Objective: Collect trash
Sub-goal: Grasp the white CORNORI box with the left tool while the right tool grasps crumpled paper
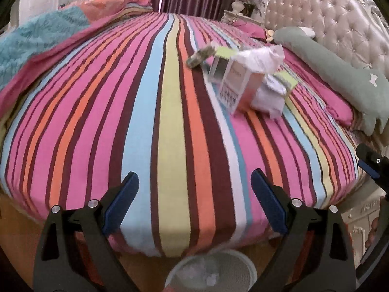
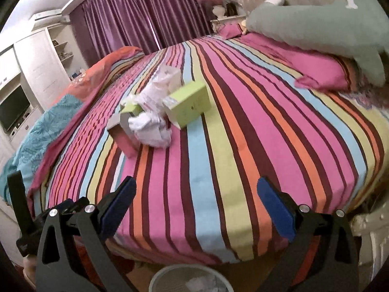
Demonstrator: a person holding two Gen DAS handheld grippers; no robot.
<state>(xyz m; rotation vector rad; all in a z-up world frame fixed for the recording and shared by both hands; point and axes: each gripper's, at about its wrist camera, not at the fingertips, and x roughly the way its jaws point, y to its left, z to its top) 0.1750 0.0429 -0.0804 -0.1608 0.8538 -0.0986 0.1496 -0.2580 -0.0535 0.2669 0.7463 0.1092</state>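
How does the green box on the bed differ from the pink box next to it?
The green box is lime with a pale end flap; the pink box is salmon pink with printed white faces. The green box lies right of the crumpled white paper, the pink box left of it. Both rest on the striped bedsheet.

Light: soft, even indoor light, moderately bright; no hard shadows on the striped multicoloured bedsheet (image 1: 170,112).
Colour: warm pinkish cast.
Blur: crumpled white paper (image 2: 150,126) and boxes smeared; both views soft.
Distortion: strong fisheye bowing, stripes curve outward.
Edges: black vignette at the corners.
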